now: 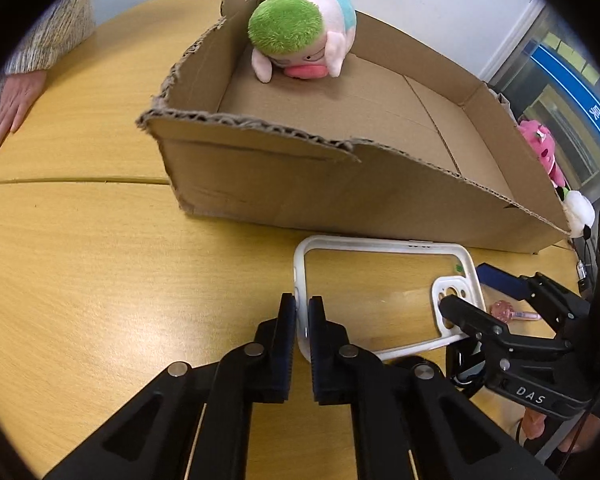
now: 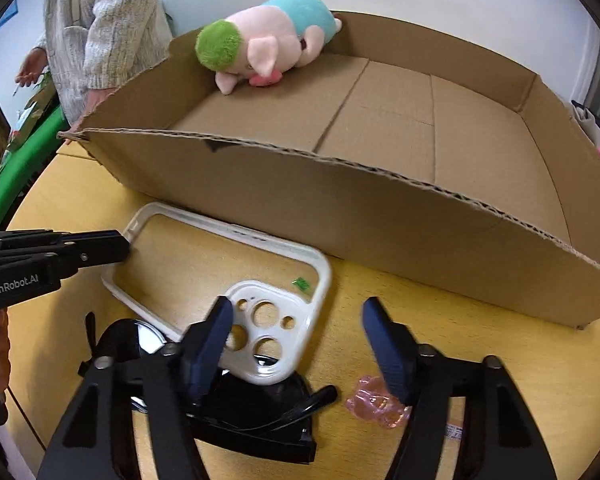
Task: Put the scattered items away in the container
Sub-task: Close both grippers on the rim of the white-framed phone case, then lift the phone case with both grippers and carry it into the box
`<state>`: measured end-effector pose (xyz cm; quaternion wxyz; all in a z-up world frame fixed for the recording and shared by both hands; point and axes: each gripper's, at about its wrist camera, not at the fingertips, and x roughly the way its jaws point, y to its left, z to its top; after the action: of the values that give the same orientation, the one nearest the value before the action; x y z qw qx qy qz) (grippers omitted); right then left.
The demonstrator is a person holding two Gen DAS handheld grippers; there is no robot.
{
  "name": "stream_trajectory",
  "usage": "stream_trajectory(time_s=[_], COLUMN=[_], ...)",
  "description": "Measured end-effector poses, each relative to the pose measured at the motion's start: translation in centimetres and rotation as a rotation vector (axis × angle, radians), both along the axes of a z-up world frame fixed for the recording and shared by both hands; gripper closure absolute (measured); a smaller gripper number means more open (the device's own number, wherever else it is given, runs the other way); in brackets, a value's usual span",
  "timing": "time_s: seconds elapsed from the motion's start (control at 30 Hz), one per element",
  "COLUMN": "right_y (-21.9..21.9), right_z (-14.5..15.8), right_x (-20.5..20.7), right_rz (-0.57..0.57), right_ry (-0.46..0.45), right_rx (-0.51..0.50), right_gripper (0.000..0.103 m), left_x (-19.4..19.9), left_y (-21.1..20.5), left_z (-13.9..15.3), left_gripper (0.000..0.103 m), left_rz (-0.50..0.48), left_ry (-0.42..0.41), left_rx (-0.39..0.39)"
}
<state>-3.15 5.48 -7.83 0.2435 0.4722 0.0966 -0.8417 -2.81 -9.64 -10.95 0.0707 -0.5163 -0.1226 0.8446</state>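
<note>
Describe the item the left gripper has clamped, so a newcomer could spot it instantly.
On the yellow table, just before the cardboard box, lies a white-rimmed clear phone case. The left gripper pinches its rim. Its multi-hole camera cutout distinguishes it from the sunglasses and pink trinket.

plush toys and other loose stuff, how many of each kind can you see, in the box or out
Plush toys: 3 (green-haired plush in the cardboard box; pink plush and white plush beyond its far end)
Phone cases: 1 (white phone case, left gripper shut on its rim)
Pink clear trinkets: 1 (pink trinket)
Black sunglasses: 1 (sunglasses)
Total: 6
</note>
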Motion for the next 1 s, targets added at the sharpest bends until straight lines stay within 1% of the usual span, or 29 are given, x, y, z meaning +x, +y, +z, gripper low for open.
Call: stream_trajectory(time_s=[0.03, 0.1, 0.17, 0.23, 0.33, 0.43, 0.53, 0.57, 0.6, 0.63, 0.77, 1.0], right_y=[-0.1, -0.2, 0.0, 0.4, 0.9, 0.9, 1.1, 1.3, 1.5, 1.8, 2.3, 3.5], right_z=[0.0, -0.2, -0.3, -0.3, -0.5, -0.5, -0.2, 0.0, 0.2, 0.4, 1.0, 1.1], right_x=[0.1, 0.1, 0.1, 0.0, -0.1, 0.3, 0.5, 0.5, 0.7, 0.7, 0.8, 1.3], right_rz=[0.007, 0.007, 0.000, -0.014, -0.017, -0.018, -0.023, -0.026, -0.030, -0.033, -0.035, -0.043], right_ry=[-0.003, -0.003, -0.002, 0.003, -0.014, -0.010, -0.003, 0.002, 0.010, 0.015, 0.030, 0.027], right_rx=[-0.005, -0.001, -0.002, 0.008, -0.013, -0.012, -0.020, -0.024, -0.026, -0.029, -0.039, -0.062], right_gripper=[0.058, 0.060, 0.064, 0.080, 0.080, 0.081, 0.082, 0.085, 0.091, 0.092, 0.092, 0.093], left_x=[0.1, 0.2, 0.4, 0.6, 1.0, 1.2, 1.5, 1.7, 1.8, 1.9, 2.4, 2.8], left_y=[0.0, 0.0, 0.0, 0.0, 0.2, 0.5, 0.5, 0.5, 0.6, 0.8, 1.6, 2.2], left_z=[0.0, -0.1, -0.1, 0.0, 0.4, 0.5, 0.7, 0.8, 1.0, 1.3, 2.8, 3.5], left_gripper=[0.097, 0.097, 0.098, 0.098, 0.098, 0.098, 0.098, 0.098, 0.098, 0.098, 0.098, 0.098], left_rz=[0.001, 0.001, -0.001, 0.000, 0.000, 0.001, 0.005, 0.006, 0.005, 0.004, -0.004, -0.008], left_ry=[0.000, -0.001, -0.002, -0.002, 0.007, 0.006, 0.006, 0.011, 0.016, 0.023, 0.057, 0.071], left_rx=[-0.006, -0.016, -0.020, -0.017, -0.015, -0.025, -0.012, -0.014, -0.010, -0.001, -0.012, 0.007])
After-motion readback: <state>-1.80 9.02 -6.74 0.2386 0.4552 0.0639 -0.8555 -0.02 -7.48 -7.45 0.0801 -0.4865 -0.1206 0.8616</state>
